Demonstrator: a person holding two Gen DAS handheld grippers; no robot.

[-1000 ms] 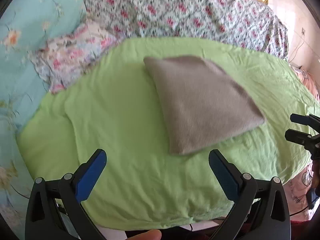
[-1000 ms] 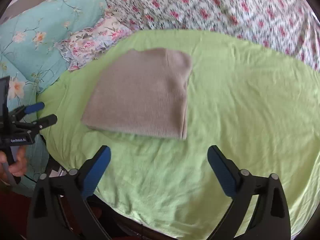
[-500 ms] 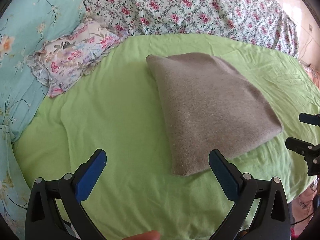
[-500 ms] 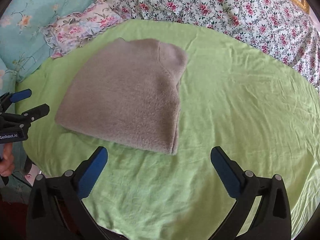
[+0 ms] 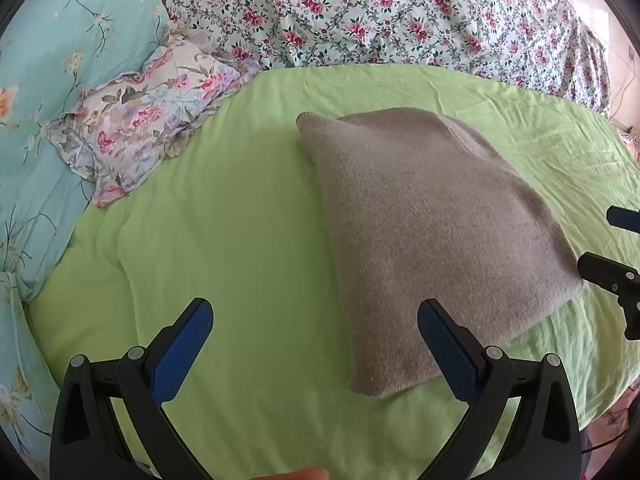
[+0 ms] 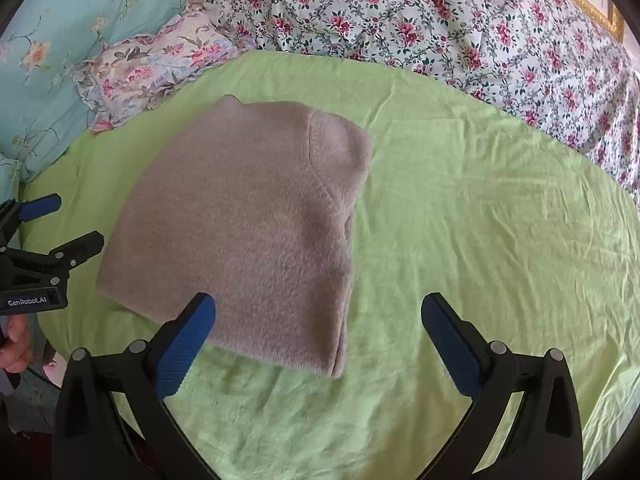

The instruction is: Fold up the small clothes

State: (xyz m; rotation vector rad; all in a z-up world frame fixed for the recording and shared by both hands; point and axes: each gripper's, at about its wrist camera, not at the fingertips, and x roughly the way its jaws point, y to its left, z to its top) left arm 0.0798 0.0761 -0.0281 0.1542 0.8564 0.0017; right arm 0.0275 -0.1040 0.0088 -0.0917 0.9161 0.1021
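Note:
A grey-brown knitted garment (image 5: 424, 232) lies folded flat into a rough rectangle on the green sheet (image 5: 240, 248); it also shows in the right wrist view (image 6: 248, 232). My left gripper (image 5: 316, 320) is open and empty, above the sheet by the garment's near left corner. My right gripper (image 6: 318, 320) is open and empty, above the garment's near right corner. Each gripper shows at the edge of the other's view: the right one (image 5: 608, 244) and the left one (image 6: 52, 224), both with fingers apart.
A small floral pillow (image 5: 148, 120) lies at the back left, against a turquoise floral quilt (image 5: 60, 64). A pink-flowered bedspread (image 6: 440, 28) runs along the back. The green sheet (image 6: 480, 220) stretches right of the garment. The bed's edge is near the left gripper.
Both grippers have moved forward and down toward the garment, which now looks larger in both views. The garment has not moved. Both grippers stay open.

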